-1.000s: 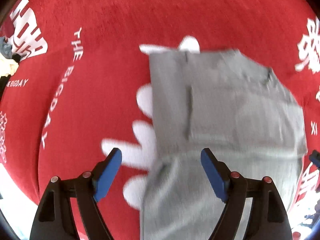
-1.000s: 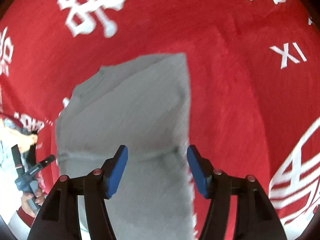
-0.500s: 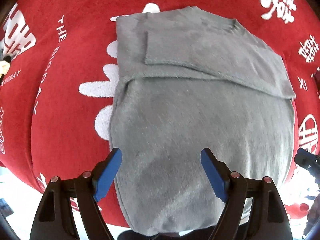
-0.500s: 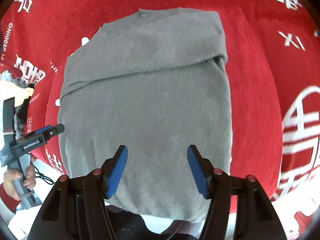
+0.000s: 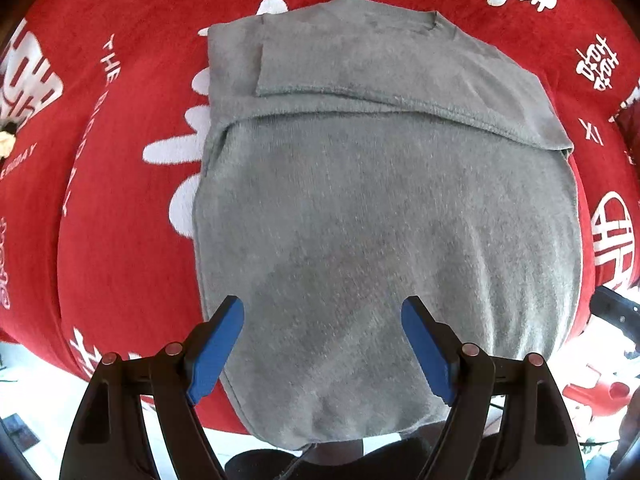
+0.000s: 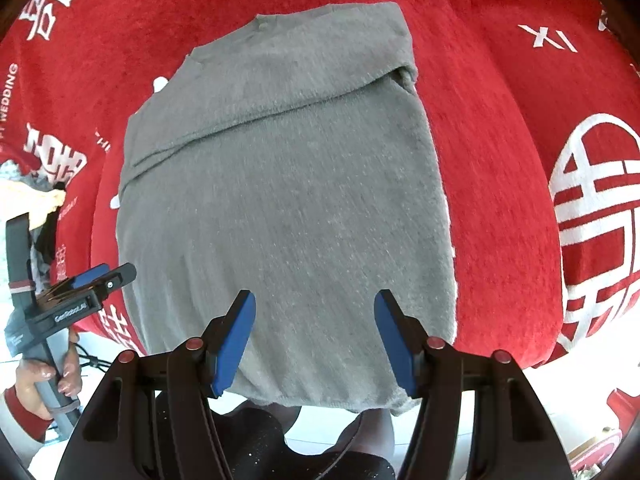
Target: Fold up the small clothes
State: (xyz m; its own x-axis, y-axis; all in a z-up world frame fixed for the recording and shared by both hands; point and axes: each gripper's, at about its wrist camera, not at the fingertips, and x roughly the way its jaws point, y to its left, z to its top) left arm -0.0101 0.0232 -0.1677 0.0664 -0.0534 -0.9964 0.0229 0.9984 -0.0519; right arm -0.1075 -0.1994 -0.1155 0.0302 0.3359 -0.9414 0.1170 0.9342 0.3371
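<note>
A grey knit sweater [image 5: 380, 208] lies flat on a red cloth with white lettering [image 5: 120, 160]. Its sleeves are folded across the chest, and its hem hangs over the near table edge. It also shows in the right wrist view [image 6: 280, 200]. My left gripper [image 5: 322, 348] is open and empty, held above the sweater's lower part. My right gripper [image 6: 314, 340] is open and empty, also above the lower part near the hem. The left gripper [image 6: 104, 280] shows at the left edge of the right wrist view, held in a hand.
A pile of other clothes [image 6: 40, 204] lies at the far left of the red cloth [image 6: 520, 160]. The table's near edge runs below the grippers, with pale floor [image 5: 40, 380] beyond. A red object [image 5: 592, 396] sits on the floor at the right.
Both grippers have pulled back toward the near table edge and risen. The view widened from the sweater's upper part to the whole garment. Both stay open.
</note>
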